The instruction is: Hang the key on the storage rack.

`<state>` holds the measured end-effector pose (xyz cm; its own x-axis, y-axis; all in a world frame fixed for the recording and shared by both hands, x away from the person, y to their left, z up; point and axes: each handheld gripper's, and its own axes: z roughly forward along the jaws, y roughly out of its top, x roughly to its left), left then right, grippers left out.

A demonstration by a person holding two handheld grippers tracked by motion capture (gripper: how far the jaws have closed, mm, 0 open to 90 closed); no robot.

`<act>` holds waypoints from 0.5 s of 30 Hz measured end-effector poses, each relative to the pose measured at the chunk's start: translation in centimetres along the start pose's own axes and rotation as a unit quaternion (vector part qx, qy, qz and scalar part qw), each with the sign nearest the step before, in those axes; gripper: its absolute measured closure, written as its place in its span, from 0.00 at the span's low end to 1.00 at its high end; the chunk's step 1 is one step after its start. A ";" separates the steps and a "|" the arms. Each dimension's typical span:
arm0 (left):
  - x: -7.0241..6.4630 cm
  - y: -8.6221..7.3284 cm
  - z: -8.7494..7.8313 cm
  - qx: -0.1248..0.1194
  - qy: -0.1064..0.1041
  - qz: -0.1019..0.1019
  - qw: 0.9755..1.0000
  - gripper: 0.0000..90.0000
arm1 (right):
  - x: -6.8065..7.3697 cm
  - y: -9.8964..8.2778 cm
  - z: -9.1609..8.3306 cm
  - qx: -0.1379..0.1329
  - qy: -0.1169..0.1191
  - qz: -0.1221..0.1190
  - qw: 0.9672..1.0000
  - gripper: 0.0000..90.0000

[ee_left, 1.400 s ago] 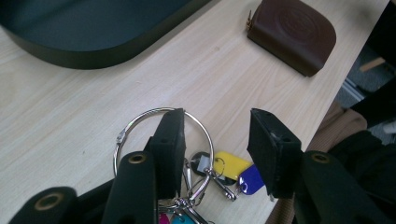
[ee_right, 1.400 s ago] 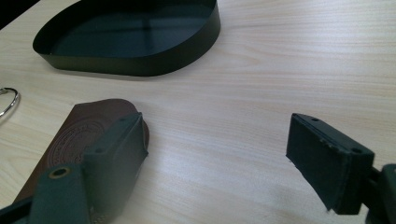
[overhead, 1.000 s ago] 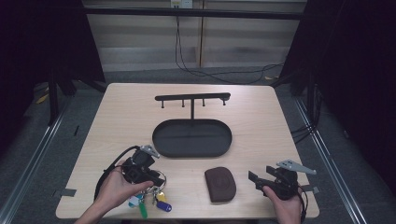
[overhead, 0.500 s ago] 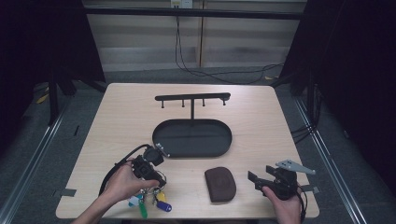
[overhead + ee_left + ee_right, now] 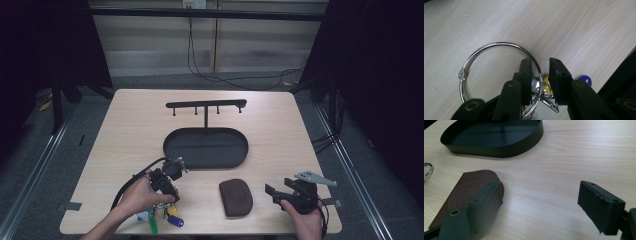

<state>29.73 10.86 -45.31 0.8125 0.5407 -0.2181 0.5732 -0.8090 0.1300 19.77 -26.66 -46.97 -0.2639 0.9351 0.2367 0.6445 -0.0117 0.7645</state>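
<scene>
Left gripper view: left gripper point(image 5: 540, 75) closing, seemingly astride key ring point(image 5: 499, 45).

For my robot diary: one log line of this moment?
left gripper: closing around key ring, not clamped | right gripper: open beside brown pouch

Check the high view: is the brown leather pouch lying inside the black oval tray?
No, the brown leather pouch lies on the bare wooden table, in front of the black oval tray and apart from it.

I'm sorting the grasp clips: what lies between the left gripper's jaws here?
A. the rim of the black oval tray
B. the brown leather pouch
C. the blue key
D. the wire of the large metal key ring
D: in the left gripper view the large metal key ring runs its wire between the jaws of the left gripper.
</scene>
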 end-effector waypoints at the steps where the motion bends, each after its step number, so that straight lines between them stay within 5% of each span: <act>1: -0.1 0.0 0.1 -0.001 0.000 -0.003 1.000 0.83 | 0.0 0.0 0.0 0.000 0.000 -0.001 1.000 0.21; 15: 0.0 0.4 1.1 0.027 0.011 -0.015 0.999 0.86 | -0.1 0.0 0.1 -0.001 -0.004 0.001 1.000 0.21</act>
<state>29.85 10.32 -46.30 0.7972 0.5700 -0.1989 0.5918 -0.8030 0.0709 19.88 -26.76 -47.02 -0.2573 0.9378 0.2332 0.6436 -0.0137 0.7653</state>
